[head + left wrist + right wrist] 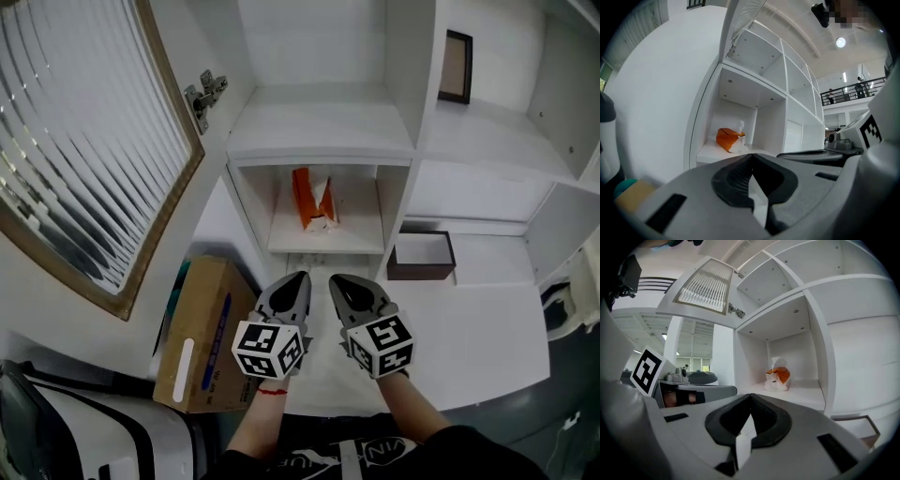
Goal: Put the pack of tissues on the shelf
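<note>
Orange-and-white soft pack of tissues sat inside white wooden shelf cubby, so placing looked done. Left gripper and right gripper were both closed, empty, apart from it.

I take the cardboard box as the reference landmark; it lies flat, with a white strip and blue print on its top face.

- Teal object: against the box's left edge.
- Ribbed-glass cabinet door: above-left of the box, standing open.
- Metal hinges: above the box, on the door's edge.
- Dark brown open tray: right of the box, well apart.
- Dark picture frame: far up-right of the box.
</note>
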A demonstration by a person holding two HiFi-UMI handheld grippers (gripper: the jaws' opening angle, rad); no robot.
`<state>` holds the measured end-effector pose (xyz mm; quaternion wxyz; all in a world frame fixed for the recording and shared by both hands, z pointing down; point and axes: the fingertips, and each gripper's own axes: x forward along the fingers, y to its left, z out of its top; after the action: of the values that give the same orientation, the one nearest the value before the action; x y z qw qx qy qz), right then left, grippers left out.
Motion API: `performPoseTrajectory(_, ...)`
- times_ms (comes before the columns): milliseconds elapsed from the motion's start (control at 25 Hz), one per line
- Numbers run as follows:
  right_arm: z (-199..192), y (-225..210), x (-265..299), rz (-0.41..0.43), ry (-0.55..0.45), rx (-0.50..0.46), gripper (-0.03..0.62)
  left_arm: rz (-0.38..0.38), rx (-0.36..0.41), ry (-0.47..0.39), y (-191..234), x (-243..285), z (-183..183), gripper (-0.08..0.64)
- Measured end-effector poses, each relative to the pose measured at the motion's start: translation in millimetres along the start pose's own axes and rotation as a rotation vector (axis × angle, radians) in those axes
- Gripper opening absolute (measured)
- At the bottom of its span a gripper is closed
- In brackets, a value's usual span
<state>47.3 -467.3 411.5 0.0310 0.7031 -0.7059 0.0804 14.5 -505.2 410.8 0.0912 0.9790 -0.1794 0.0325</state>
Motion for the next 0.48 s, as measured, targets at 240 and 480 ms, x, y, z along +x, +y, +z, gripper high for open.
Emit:
performPoseTrajectory(240,-15.0,9.7,-25.6,0.044,0.015,0.002,0.005,0.027,-0.002,0.02,-23.7,-24.8,-29.1,0.006)
performPoseTrajectory(480,-26.4,19.0,-49.1,0.092,0.012,0.013,0.005,0.048,0.011,0.009,-42.7,-44.5,-42.5,0.006)
